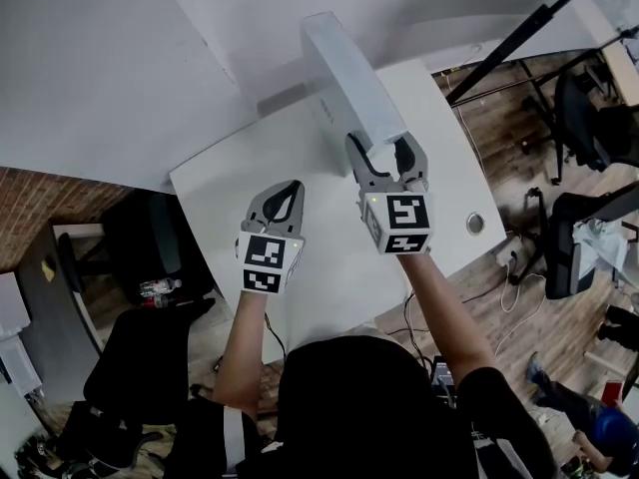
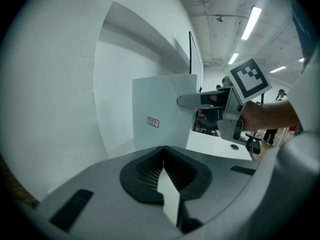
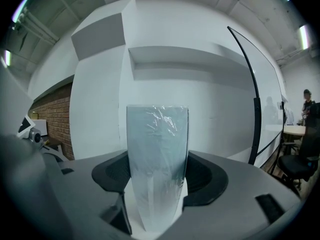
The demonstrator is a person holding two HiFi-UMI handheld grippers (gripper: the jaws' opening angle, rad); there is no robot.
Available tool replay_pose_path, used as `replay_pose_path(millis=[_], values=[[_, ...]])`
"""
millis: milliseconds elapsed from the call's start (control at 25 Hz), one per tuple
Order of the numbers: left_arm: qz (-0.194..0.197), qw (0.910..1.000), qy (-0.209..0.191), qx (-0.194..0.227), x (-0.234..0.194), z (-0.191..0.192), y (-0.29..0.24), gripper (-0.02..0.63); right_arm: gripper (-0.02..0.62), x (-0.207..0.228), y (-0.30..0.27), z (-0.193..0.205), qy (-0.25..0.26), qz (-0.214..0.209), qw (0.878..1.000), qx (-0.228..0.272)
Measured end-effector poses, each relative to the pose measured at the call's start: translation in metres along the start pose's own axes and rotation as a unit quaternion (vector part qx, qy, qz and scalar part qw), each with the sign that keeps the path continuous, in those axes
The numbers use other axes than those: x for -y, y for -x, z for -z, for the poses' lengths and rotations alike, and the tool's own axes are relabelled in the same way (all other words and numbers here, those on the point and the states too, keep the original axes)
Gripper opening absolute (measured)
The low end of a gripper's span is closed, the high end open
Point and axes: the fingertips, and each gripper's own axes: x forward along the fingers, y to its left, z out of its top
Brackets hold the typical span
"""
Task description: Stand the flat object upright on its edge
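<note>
Below, white table (image 1: 230,208), wood floor (image 1: 499,148).

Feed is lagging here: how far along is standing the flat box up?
Done: the flat white box looks upright on its edge on the table. In hand: the right gripper is shut on its near edge. The left gripper is shut, empty, beside it. Left: release and check it stands alone.

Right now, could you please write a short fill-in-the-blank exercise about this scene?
1. The right gripper holds a box whose colour is ___.
2. The left gripper is shut and holds ___.
3. The box is held ___, not lying flat.

Missing words: white; nothing; upright.
</note>
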Motion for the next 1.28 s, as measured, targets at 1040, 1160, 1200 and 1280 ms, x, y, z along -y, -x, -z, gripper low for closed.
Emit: replay_pose_path(millis=[1040, 1160, 1200, 1280], values=[[-0.028, 0.9988, -0.017, 0.036, 0.018, -0.037, 0.038, 0.014, 0.295, -0.006, 0.048, 0.015, -0.02, -0.041, 0.998, -0.044], [-0.035, 0.9984, -0.012, 0.042, 0.02, -0.041, 0.045, 0.014, 0.295, -0.007, 0.055, 0.014, -0.019, -0.047, 0.998, -0.045], [-0.036, 0.9982, -0.008, 0.047, 0.021, -0.044, 0.048, 0.014, 0.295, -0.008, 0.058, 0.013, -0.018, -0.051, 0.998, -0.045], [-0.039, 0.9978, -0.004, 0.054, 0.026, -0.049, 0.054, 0.014, 0.295, -0.008, 0.065, 0.01, -0.018, -0.058, 0.997, -0.044]])
